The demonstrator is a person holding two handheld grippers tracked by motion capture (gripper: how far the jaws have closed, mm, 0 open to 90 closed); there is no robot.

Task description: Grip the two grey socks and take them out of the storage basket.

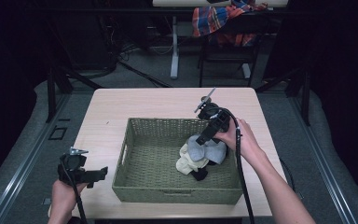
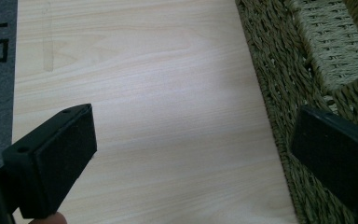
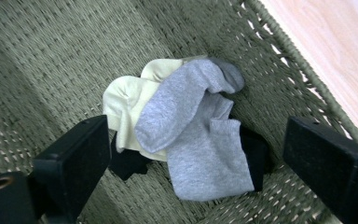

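**Grey sock on top of the pile, right gripper spread above it**

Woven green basket (image 1: 135,186) sits on the pale wooden bench (image 1: 102,112), and everything else is best placed against it. Inside it, toward its right wall, lies a small heap of socks: a grey sock (image 3: 196,135) on top, a cream sock (image 3: 126,100) partly under it and showing on the side nearer the basket's middle, and a black sock (image 3: 254,158) underneath, peeking out at the edges of the grey one.

Held over the basket's right half, the right gripper (image 1: 204,140) points down at the heap. From its own camera the jaws stand wide apart, one to either side of the grey sock, and the pads touch nothing (the sock lies slack on the basket floor).

Outside the basket, just off its front left corner, the left gripper (image 1: 100,175) is held above the bench edge. Its jaws are also spread, with bare wood between them; one jaw sits in front of the basket's outer wall.
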